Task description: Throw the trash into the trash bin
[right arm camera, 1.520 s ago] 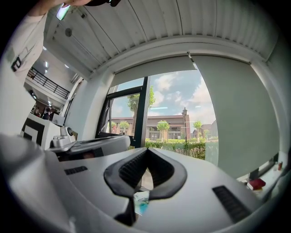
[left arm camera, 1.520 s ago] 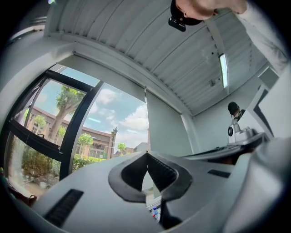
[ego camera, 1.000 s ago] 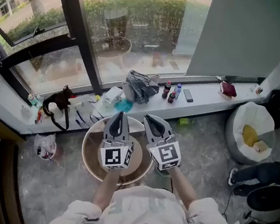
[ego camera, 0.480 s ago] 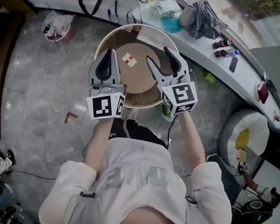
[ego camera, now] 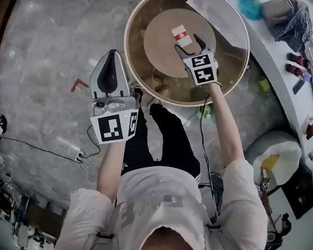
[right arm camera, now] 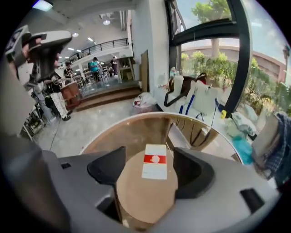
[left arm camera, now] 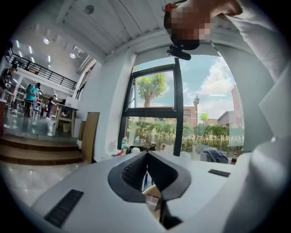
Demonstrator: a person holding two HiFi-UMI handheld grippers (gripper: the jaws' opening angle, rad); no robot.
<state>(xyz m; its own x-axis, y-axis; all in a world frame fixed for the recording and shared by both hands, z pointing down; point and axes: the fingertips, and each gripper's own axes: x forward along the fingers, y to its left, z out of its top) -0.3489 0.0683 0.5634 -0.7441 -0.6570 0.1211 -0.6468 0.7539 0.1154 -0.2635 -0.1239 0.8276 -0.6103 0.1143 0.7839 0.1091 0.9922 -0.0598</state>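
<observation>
A small white packet with a red band [ego camera: 180, 35] [right arm camera: 155, 161] lies on the round glass-topped table [ego camera: 130, 50], over its brown wooden disc. My right gripper [ego camera: 189, 43] [right arm camera: 150, 170] points steeply down at it. Its jaws have just been opening and now stand wide on either side of the packet, with no pad touching it. My left gripper [ego camera: 113, 55] [left arm camera: 146, 155] is shut and empty, held about level off the table's left edge above the floor. The white-lined trash bin [ego camera: 258, 148] stands on the floor at the right, with a yellow scrap inside.
A windowsill [ego camera: 278, 57] at the upper right carries bottles, a checked cloth [ego camera: 293, 22] and a phone. A cable with a power strip [ego camera: 74, 151] and a red scrap [ego camera: 79, 85] lie on the marble floor at the left. The person's legs are next to the table's near edge.
The view has tipped down onto the table. My right gripper dropped to the packet and opened its jaws. My left gripper sank and shifted left, off the table edge.
</observation>
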